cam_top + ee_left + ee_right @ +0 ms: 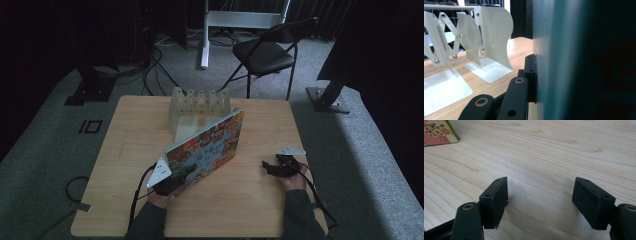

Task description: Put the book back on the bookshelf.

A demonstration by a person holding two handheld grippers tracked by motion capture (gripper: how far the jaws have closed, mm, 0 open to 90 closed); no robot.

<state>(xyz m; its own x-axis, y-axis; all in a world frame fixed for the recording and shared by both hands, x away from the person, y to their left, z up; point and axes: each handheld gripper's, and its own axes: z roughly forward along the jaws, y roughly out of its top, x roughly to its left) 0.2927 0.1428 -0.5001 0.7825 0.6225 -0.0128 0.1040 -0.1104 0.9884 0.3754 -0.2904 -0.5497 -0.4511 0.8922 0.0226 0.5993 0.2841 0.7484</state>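
Observation:
A large flat book [207, 150] with a colourful patterned cover is held tilted over the middle of the wooden table [125, 150]. Its far end reaches toward a white accordion book rack [200, 107]. My left gripper [167, 182] is shut on the book's near left corner. In the left gripper view the book's teal side [564, 60] presses against one black jaw, and the rack [491, 37] stands beyond on the left. My right gripper [272, 167] rests low over the table to the book's right, open [541, 200] with bare wood between its jaws. A corner of the book [439, 132] shows at the upper left.
A black folding chair [265, 52] stands behind the table's far right corner. Dark stand bases [327, 97] and cables [150, 70] lie on the grey floor around the table. Bare wood stretches to the left of the book and along the near edge.

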